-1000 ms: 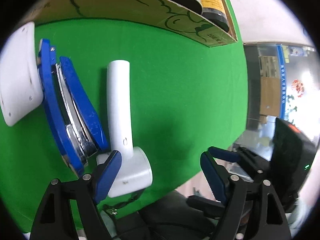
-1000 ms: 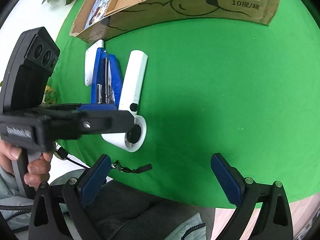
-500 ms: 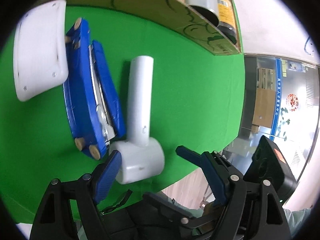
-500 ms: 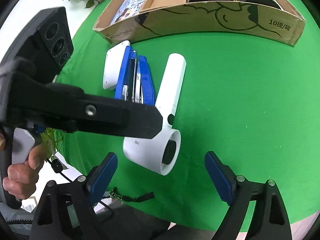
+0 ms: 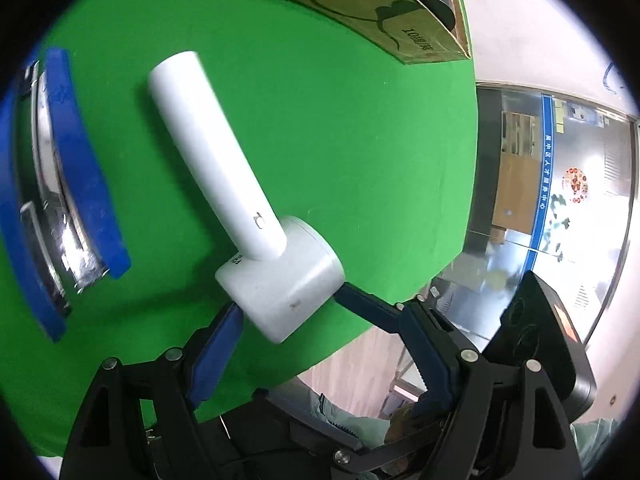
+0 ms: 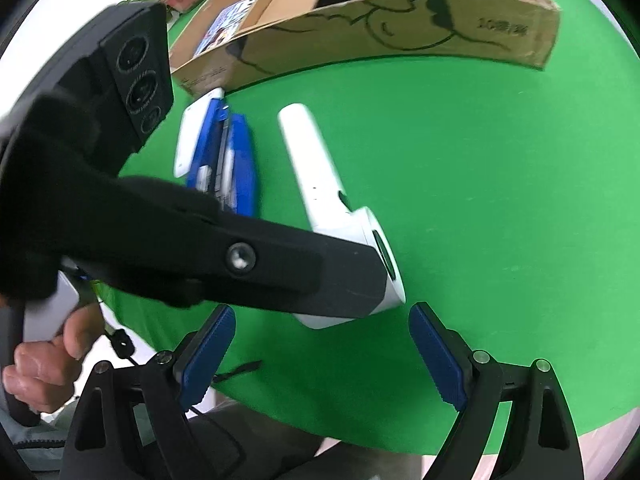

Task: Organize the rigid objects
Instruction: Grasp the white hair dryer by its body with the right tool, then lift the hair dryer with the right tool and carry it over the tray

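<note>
Straddling the head of the white handheld device [image 5: 280,276], left tool [image 5: 324,344] stands wide, pads not yet pressing. Device lies on green table [image 5: 340,140] beside blue stapler [image 5: 60,184], short of cardboard box [image 6: 400,40]. Right tool [image 6: 320,352] wide, empty, above.

Risk: rounded head may twist out of an off-centre pinch.

Right view alone shows box compartments; left alone the head between pads.

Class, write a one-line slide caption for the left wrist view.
Open left gripper straddling the head of a white handheld device on a green table, blue stapler alongside.
</note>
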The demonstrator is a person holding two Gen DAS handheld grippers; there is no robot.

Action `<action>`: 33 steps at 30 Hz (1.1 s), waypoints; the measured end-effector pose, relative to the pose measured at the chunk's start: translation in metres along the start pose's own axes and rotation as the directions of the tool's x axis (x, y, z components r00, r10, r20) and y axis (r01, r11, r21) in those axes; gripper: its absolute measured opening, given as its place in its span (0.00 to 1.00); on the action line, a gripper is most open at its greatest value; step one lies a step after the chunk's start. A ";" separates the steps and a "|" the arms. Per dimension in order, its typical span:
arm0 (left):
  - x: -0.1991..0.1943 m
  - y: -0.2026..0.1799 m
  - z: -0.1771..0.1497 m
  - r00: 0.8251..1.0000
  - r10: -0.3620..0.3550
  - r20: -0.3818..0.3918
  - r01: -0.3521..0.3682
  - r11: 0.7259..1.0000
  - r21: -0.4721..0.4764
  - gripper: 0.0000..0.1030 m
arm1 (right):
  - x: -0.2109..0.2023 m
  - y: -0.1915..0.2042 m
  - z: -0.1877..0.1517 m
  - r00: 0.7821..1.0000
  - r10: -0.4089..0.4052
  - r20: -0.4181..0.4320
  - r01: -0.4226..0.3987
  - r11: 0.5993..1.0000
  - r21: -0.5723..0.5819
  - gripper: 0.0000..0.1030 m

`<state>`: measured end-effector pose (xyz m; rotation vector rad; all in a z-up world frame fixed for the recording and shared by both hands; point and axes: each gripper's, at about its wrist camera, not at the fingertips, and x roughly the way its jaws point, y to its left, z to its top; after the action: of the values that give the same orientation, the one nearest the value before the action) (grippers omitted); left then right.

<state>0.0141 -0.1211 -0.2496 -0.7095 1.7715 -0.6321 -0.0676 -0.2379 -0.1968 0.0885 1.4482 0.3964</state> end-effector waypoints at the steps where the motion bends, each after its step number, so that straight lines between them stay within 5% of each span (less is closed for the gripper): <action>1: -0.002 0.001 0.002 1.000 0.015 0.021 -0.014 1.000 -0.011 0.78 | -0.003 -0.002 0.000 1.000 -0.012 0.010 0.012 1.000 -0.014 0.86; 5: -0.015 0.012 0.012 0.995 0.031 0.097 -0.024 0.997 -0.073 0.78 | -0.011 -0.002 0.002 0.996 -0.070 0.061 0.076 0.991 -0.111 0.85; 11: -0.017 0.016 0.031 0.988 0.083 0.128 -0.069 0.991 -0.113 0.78 | -0.007 0.008 0.000 0.990 -0.108 0.088 0.128 0.956 -0.263 0.56; 15: -0.008 0.010 0.035 0.986 0.114 0.120 -0.099 0.988 -0.122 0.68 | -0.016 0.003 -0.008 0.989 -0.121 0.080 0.138 0.954 -0.267 0.54; 22: 0.015 0.008 0.030 0.980 0.188 0.069 -0.177 0.974 -0.140 0.31 | -0.034 -0.033 -0.014 0.999 -0.033 0.014 0.034 0.989 -0.144 0.54; 28: 0.009 -0.027 0.026 0.967 0.221 0.124 -0.211 0.974 -0.088 0.30 | -0.061 -0.059 0.002 1.000 -0.004 0.023 0.006 0.994 -0.110 0.53; 33: -0.041 -0.080 0.026 0.933 0.240 0.267 -0.246 0.969 -0.013 0.30 | -0.120 -0.054 0.019 0.990 0.035 0.137 -0.017 0.991 -0.132 0.53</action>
<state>0.0613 -0.1480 -0.1738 -0.5219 1.5672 -0.3672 -0.0460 -0.3226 -0.0969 0.0286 1.2815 0.4964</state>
